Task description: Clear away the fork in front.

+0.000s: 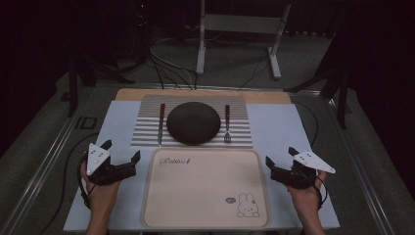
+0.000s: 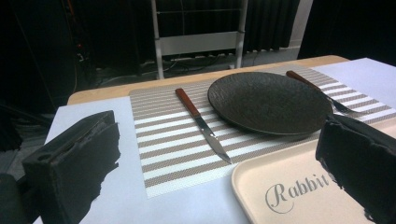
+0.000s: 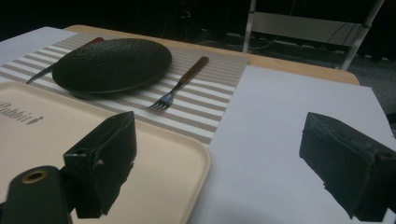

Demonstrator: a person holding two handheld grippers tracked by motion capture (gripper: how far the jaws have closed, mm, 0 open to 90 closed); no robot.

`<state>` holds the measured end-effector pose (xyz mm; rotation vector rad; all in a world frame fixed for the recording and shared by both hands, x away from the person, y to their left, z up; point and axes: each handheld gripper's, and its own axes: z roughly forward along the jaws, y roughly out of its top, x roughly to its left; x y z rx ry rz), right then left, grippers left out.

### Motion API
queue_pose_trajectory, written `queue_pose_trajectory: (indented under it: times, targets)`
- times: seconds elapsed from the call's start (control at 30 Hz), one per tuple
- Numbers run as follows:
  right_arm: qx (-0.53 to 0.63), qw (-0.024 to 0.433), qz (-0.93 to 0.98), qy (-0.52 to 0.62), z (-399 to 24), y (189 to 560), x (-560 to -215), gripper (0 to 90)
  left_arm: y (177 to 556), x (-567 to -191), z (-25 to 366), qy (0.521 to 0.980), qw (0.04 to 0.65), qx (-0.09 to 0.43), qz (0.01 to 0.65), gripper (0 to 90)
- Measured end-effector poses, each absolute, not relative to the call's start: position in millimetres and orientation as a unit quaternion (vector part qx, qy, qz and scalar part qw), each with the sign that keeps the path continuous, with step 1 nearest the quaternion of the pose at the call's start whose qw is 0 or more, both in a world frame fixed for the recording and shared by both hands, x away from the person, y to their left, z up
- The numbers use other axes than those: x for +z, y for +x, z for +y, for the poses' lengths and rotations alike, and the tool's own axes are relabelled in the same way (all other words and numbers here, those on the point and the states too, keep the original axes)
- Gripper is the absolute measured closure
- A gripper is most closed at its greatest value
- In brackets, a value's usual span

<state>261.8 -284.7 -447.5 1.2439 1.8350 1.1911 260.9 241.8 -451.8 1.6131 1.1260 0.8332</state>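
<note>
High view showed the left gripper (image 1: 120, 152) and the right gripper (image 1: 280, 155), both with jaws spread wide and empty, resting beside a smooth beige tray (image 1: 205, 223). Nearest things were the cutlery on the striped placemat (image 1: 240, 105): a knife (image 1: 160, 125) ahead of the left gripper, a fork (image 1: 227, 124) ahead of the right. Both lay lengthwise, away from the person, wooden handles far, flanking a dark, rough, round plate (image 1: 193, 123).

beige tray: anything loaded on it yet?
Empty. The high view shows the beige tray bare apart from its printed rabbit and lettering; plate, knife and fork all lie on the striped placemat.
</note>
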Motion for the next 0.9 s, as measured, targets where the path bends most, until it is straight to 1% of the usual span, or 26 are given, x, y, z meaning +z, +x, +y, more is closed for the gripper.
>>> queue_pose_trajectory:
  times: [0.9]
  targets:
    - [0.442,0.311,0.704,0.461,-251.7,300.2,-428.4,10.9,261.1,-452.1,241.5,0.662,0.478,0.344,0.464,0.2]
